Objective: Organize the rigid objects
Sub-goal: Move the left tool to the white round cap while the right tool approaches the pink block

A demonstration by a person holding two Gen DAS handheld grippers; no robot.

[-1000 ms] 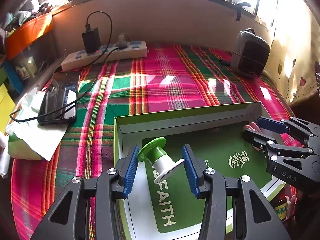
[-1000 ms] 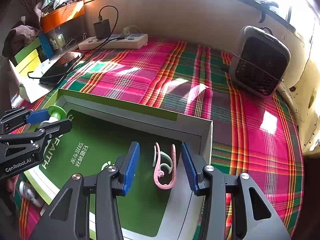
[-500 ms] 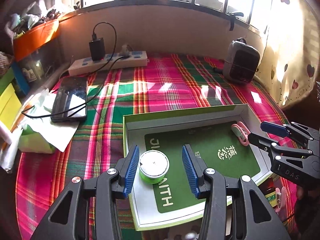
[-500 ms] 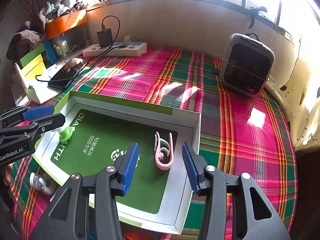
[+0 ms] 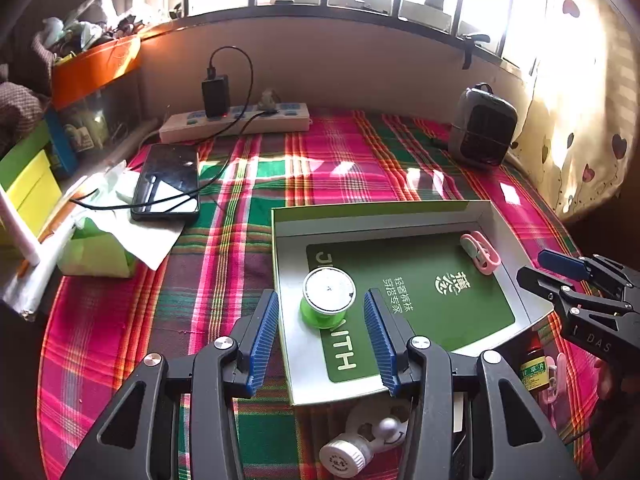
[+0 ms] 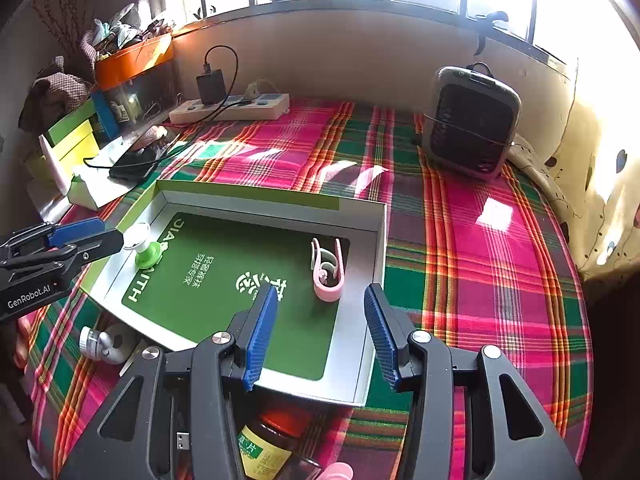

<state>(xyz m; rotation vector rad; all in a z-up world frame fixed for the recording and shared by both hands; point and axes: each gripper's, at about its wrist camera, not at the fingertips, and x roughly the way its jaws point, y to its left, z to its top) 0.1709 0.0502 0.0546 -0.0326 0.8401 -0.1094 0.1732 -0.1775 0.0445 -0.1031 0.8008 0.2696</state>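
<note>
Left wrist view: left gripper [image 5: 318, 330], jaws apart, nothing between the pads.
Just changed: a second ago the green spool [image 5: 328, 298] lay tilted between these jaws; it now stands upright, released, in the box.
Right gripper [image 6: 320, 332]: jaws apart and empty; pulled back from the pink clip [image 6: 327, 270], which lies flat beyond its tips.
Box [image 6: 360, 360]: shallow, green-lined; spool at its left end, clip at its right, well apart.
Still outside: brown bottle [image 6: 266, 440] with yellow label and white capped piece [image 5: 352, 450], both at the box's near edge on the plaid cloth [image 6: 480, 280].
Meaning: two items appear stowed; both tools look free for the rest.
</note>
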